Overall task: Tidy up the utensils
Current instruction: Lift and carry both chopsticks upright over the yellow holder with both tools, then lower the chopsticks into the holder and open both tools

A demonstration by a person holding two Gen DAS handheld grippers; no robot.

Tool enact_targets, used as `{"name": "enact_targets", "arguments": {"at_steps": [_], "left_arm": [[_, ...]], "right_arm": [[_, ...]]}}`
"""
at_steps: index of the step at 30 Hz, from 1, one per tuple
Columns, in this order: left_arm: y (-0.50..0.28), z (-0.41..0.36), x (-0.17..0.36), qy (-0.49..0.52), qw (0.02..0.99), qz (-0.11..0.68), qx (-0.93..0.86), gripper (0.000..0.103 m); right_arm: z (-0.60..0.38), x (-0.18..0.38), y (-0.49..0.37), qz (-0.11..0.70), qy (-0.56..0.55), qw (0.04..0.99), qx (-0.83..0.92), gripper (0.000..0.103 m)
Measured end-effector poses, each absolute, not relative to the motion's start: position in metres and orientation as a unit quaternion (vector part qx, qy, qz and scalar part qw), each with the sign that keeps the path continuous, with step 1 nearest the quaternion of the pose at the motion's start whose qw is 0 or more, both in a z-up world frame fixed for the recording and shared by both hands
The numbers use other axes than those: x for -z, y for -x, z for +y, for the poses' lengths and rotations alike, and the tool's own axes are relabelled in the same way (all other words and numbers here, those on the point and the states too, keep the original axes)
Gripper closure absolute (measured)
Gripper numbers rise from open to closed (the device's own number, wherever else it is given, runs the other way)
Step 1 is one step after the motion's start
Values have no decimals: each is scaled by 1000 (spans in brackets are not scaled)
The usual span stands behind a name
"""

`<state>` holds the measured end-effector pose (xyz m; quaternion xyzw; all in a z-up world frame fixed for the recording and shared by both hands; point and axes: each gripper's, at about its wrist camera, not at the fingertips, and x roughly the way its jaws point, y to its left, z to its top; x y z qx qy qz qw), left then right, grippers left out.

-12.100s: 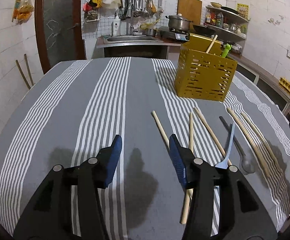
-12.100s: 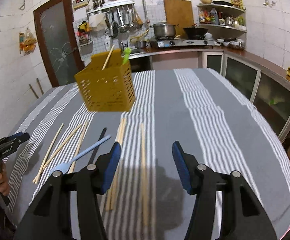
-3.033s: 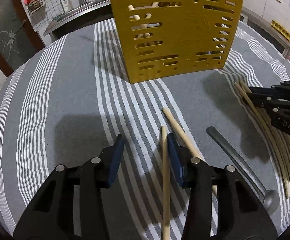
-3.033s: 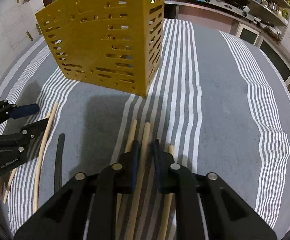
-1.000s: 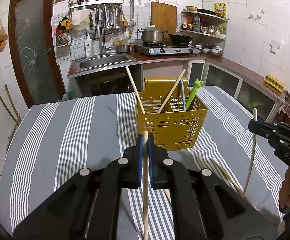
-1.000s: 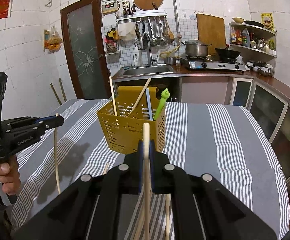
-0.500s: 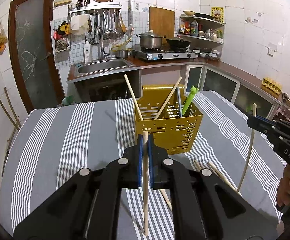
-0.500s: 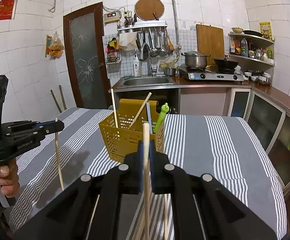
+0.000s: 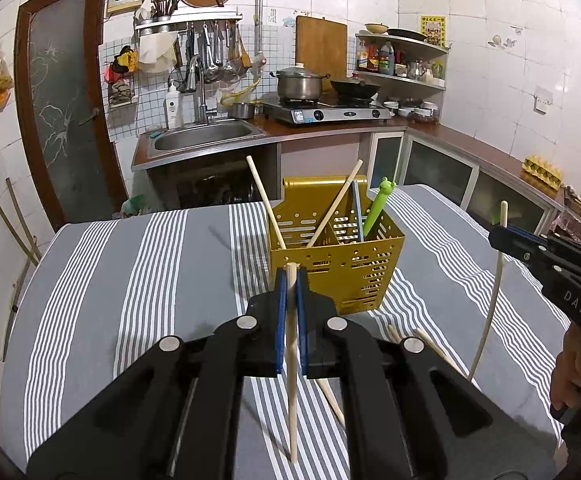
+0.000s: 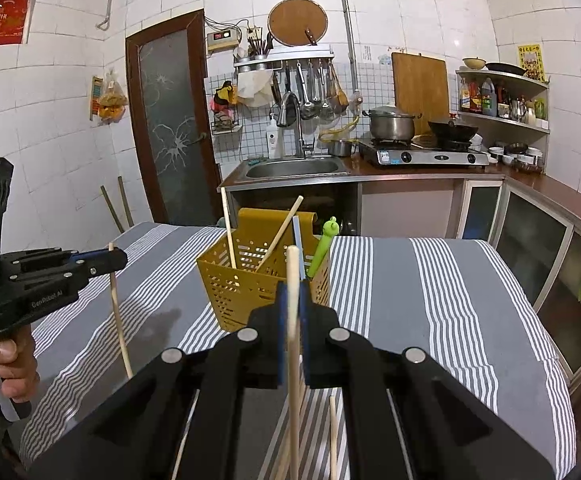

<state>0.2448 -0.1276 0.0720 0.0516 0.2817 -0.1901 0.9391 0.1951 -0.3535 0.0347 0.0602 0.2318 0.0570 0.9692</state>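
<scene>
Both grippers have risen off the striped desk (image 9: 130,280): left gripper (image 9: 289,280) and right gripper (image 10: 293,296) fingers each clamp one pale wooden chopstick (image 9: 291,360), upright, ready for the yellow perforated plastic caddy (image 9: 354,272) at twelve o'clock.

A left gripper (image 9: 290,284) clamps an upright wooden chopstick (image 9: 291,364) above a grey striped tablecloth (image 9: 130,280), facing a yellow utensil caddy (image 9: 342,268), while the right gripper (image 9: 502,236) holds another chopstick (image 9: 490,304).

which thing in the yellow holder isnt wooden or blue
The green frog-topped stick, at the holder's right side. The two chopsticks are pale wood and the thin piece beside it is blue.
</scene>
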Motion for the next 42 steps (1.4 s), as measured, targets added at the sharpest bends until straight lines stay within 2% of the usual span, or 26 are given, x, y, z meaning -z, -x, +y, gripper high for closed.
{"name": "enact_targets", "arguments": {"at_steps": [14, 32, 42], "left_arm": [[-258, -137, -121, -56, 946, 243, 204, 99], [-304, -164, -222, -62, 953, 189, 228, 99], [-348, -175, -214, -41, 949, 208, 234, 99]], "right_arm": [[-353, -73, -207, 192, -54, 978, -56, 97], [-345, -181, -263, 102, -40, 993, -46, 97], [-327, -173, -308, 100, -24, 994, -47, 97]]}}
